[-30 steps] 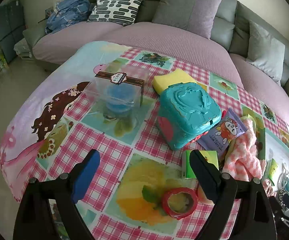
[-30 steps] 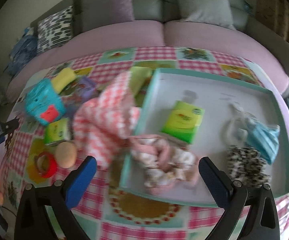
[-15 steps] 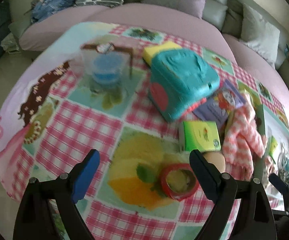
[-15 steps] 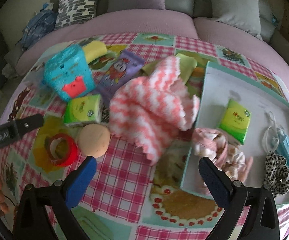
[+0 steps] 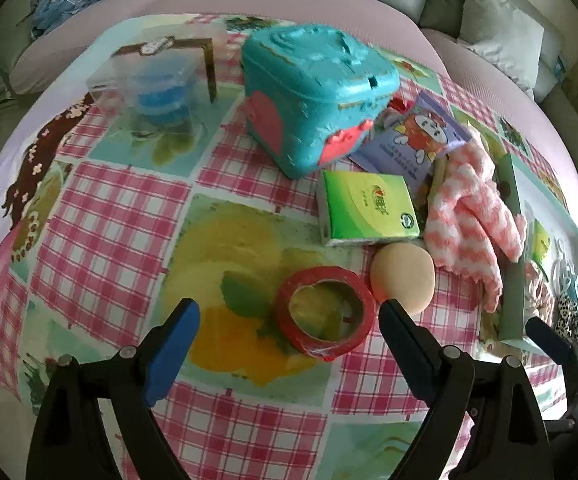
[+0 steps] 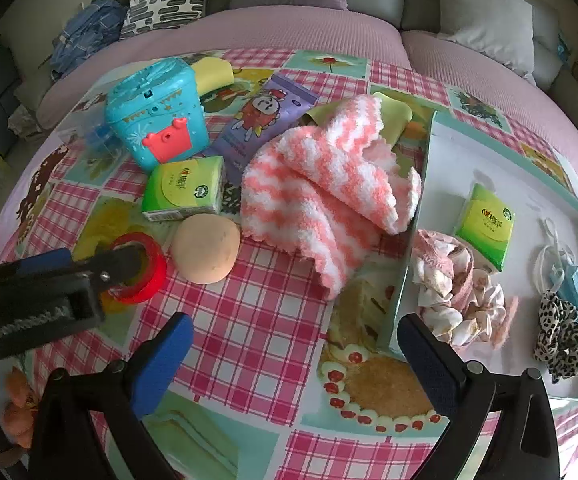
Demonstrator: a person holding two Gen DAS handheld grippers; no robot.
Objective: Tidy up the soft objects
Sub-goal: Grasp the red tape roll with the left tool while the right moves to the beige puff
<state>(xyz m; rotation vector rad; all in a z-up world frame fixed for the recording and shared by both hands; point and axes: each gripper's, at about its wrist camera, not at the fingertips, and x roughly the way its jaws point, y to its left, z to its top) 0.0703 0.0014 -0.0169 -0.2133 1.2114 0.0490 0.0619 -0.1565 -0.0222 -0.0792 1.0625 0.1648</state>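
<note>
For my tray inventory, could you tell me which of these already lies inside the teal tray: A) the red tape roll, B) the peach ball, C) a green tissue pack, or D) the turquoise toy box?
C: a green tissue pack lies flat on the floor of the teal tray, while the others sit on the tablecloth outside.

From my right-hand camera, I place everything by the towel (image 6: pixel 329 184), which lies heaped near the middle of the table (image 6: pixel 249 312). Its right edge hangs over the left wall of the tray (image 6: pixel 417 216). In the tray, right of the towel, lie a tissue pack (image 6: pixel 487 226), a scrunchie (image 6: pixel 455 284), a face mask (image 6: pixel 573 280) and a spotted hair tie (image 6: pixel 561 328). Left of the towel, touching it, sits a round sponge (image 6: pixel 207 248); further left lies a roll of tape (image 6: pixel 141 268). Behind the sponge is a second tissue pack (image 6: pixel 185 190). Behind the towel lies a snack packet (image 6: pixel 265 116), and left of that stands a toy box (image 6: pixel 157 114).
</note>
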